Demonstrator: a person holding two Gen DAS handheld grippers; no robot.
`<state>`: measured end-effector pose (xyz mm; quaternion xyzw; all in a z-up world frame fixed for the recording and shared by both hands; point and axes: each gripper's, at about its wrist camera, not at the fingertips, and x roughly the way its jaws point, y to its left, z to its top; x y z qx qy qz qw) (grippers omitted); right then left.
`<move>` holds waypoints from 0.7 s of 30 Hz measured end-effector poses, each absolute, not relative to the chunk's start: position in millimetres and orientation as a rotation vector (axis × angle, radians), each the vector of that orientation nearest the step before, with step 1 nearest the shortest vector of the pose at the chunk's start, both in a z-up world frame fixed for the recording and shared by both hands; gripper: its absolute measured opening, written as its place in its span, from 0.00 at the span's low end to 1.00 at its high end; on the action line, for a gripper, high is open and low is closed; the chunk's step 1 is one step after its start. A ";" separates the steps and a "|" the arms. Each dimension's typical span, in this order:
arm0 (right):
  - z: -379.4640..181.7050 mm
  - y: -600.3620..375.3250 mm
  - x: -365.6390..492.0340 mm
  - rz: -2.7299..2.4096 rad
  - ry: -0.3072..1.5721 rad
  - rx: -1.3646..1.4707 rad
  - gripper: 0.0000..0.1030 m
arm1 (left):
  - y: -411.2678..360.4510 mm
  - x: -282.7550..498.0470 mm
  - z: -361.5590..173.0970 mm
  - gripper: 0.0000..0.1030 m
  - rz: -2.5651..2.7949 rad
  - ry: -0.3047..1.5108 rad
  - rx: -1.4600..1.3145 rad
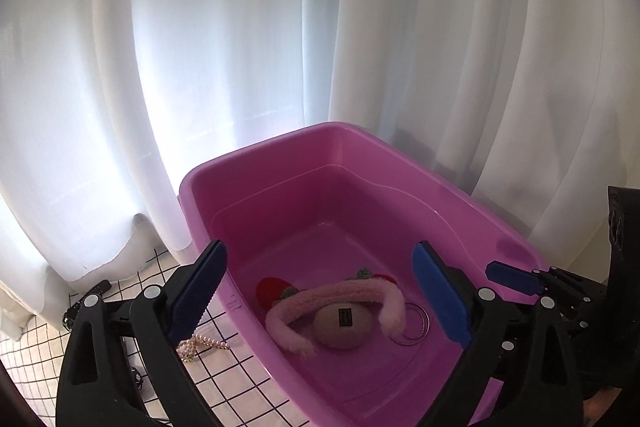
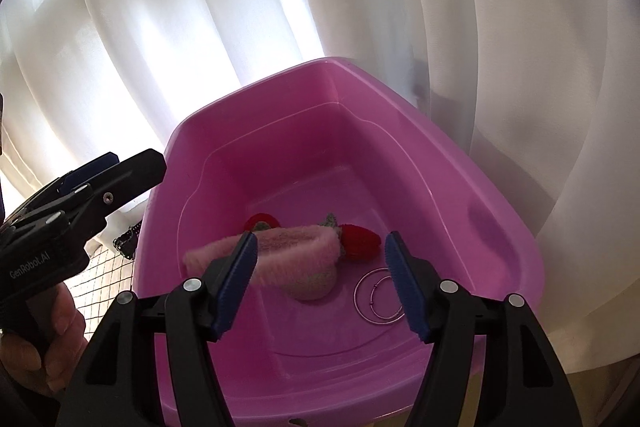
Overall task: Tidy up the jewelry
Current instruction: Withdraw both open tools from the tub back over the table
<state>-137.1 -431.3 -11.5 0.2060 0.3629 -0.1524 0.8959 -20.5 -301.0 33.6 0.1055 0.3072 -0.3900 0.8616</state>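
I am hovering the left gripper (image 1: pixel 320 291) and right gripper (image 2: pixel 320 283) wide apart, empty, over the pink bin (image 1: pixel 280 155). Fuzzy headband (image 1: pixel 332 297) and hoops (image 2: pixel 376 297) are lying inside at lower centre; the pearl strand (image 1: pixel 200 343) is waiting on the counter (image 1: pixel 240 379), lower left.

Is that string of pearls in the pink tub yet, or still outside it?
Outside. The pearl necklace lies on the checked cloth beside the pink tub, just outside its wall.
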 end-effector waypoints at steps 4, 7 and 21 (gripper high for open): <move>-19.7 -425.9 -132.9 -0.285 0.741 0.432 0.63 | -274.5 -18.0 34.3 0.92 -0.784 0.674 0.152; -15.8 -412.9 -132.9 -0.254 0.738 0.430 0.63 | -253.1 -20.3 35.4 0.92 -0.760 0.684 0.126; 8.5 -313.6 -91.9 -0.031 0.736 0.340 0.64 | -98.1 -2.3 13.0 0.94 -0.505 0.754 0.062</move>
